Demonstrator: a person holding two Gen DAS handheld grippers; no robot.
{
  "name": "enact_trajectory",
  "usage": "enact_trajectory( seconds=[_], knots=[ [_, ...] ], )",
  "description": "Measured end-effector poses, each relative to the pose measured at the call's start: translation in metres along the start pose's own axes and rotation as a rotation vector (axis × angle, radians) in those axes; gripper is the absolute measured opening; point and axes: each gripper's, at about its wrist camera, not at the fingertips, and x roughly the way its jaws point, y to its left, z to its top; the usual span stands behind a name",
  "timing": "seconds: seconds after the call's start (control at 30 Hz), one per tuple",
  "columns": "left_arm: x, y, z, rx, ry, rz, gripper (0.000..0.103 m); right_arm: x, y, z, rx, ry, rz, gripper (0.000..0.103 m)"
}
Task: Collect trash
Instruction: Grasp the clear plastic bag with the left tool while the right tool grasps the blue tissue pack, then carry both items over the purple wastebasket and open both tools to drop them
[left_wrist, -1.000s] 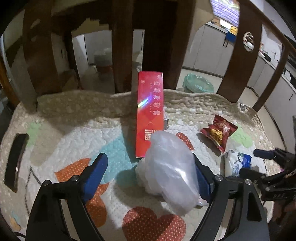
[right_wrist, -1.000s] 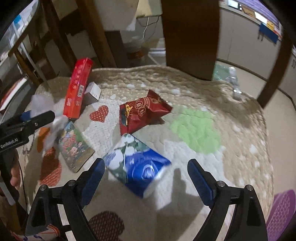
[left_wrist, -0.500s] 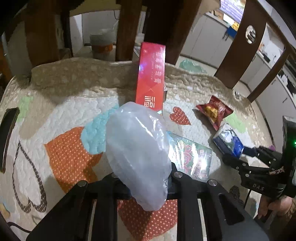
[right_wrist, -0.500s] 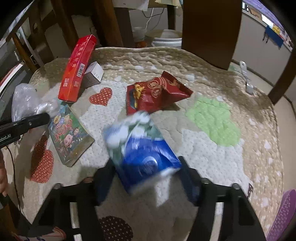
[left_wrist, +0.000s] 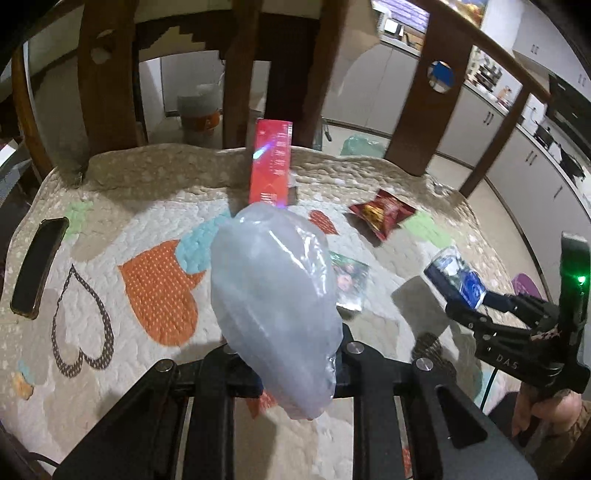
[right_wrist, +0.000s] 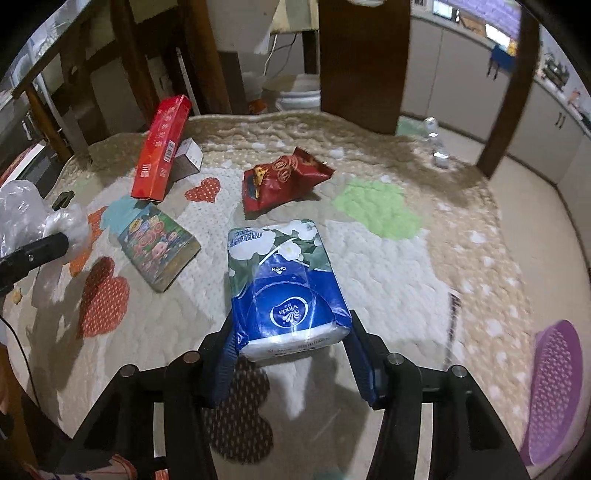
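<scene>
Nearest, your left hand-held gripper (left_wrist: 284, 354): closed tight on a clear plastic bag (left_wrist: 273, 295), which stands up and hides both fingertips and the quilt just ahead.

Your right hand-held gripper (right_wrist: 291, 354): level and low over the quilt, its blue pads (right_wrist: 225, 365) clamped on the near end of a blue-and-white tissue pack (right_wrist: 284, 284); the pack juts forward, raised off the quilt. Your hand (left_wrist: 546, 406) shows only partly beneath the handle.

Surface: a quilted cover (right_wrist: 406, 266) with heart patches.

Middle distance: a flat cartoon-printed packet (right_wrist: 159, 245), lying left of the tissue pack and apart from it; from the left camera the bag covers most of it.

Further: a crumpled red snack bag (right_wrist: 284, 177). Left of it, a long red box (right_wrist: 160, 149), leaning on a small white box (right_wrist: 188, 158) that is largely hidden.

Far edge: dark wooden chair backs (left_wrist: 107, 74), tops cut off.

Right edge: a purple object (right_wrist: 554, 387), cropped and unclear.
</scene>
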Motion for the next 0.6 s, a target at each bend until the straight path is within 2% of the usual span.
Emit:
enact_trajectory(
  seconds=[0.3, 0.6],
  knots=[
    [-0.024, -0.033, -0.017, 0.061, -0.007, -0.034, 0.020, -0.052, -0.004, -0.026, -0.001, -0.080, -0.094, 0.058],
    [-0.036, -0.076, -0.027, 0.159, -0.008, -0.060, 0.020, -0.082, -0.040, -0.054, 0.085, -0.104, -0.146, 0.058]
  ],
)
